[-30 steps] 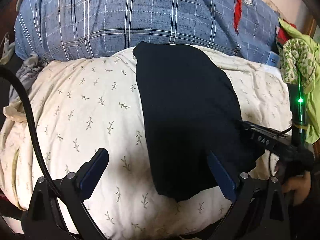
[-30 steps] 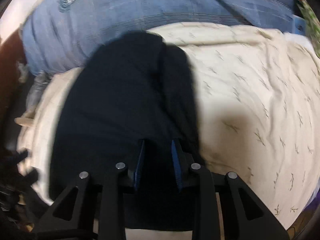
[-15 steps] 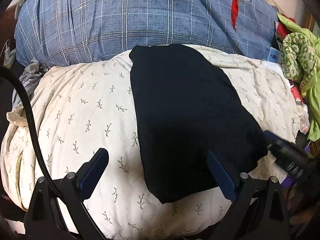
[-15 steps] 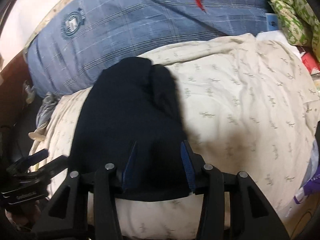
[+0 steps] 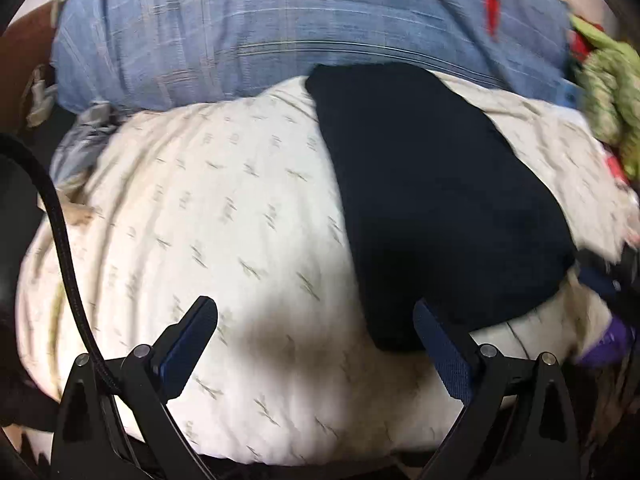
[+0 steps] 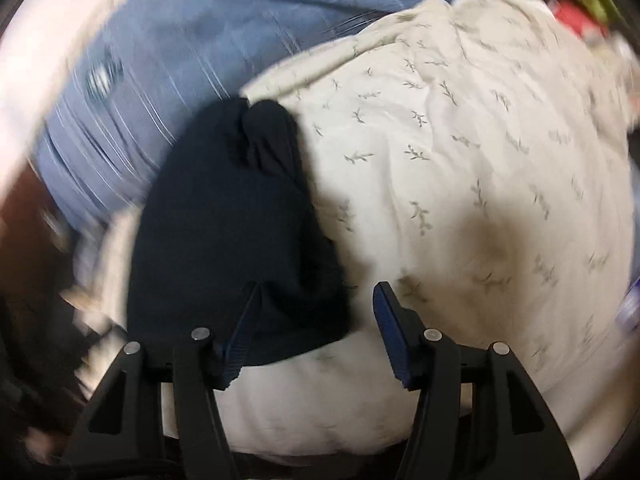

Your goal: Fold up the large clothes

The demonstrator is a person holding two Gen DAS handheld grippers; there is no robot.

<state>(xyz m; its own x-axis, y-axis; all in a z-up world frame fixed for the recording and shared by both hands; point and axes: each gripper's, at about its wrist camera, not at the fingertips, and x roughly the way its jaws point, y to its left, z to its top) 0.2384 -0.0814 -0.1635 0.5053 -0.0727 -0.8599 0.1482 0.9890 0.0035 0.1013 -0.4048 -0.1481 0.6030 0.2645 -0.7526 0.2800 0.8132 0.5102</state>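
Observation:
A dark navy garment (image 5: 432, 200) lies folded into a long strip on a cream leaf-print quilt (image 5: 208, 216). It also shows in the right wrist view (image 6: 232, 240), its far end bunched into two lobes. My left gripper (image 5: 316, 340) is open and empty, above the quilt just left of the garment's near end. My right gripper (image 6: 316, 328) is open and empty, above the garment's near right corner. Both views are motion-blurred.
A blue plaid duvet (image 5: 280, 28) is piled behind the quilt and shows in the right wrist view (image 6: 180, 60). Green and red clothes (image 5: 608, 92) lie at the far right. A black cable (image 5: 64, 240) hangs at the left. The quilt (image 6: 480, 160) stretches right of the garment.
My right gripper has opened, let go of the navy garment and pulled back to the right. My left gripper stayed open and shifted slightly; the garment now lies flat on the quilt.

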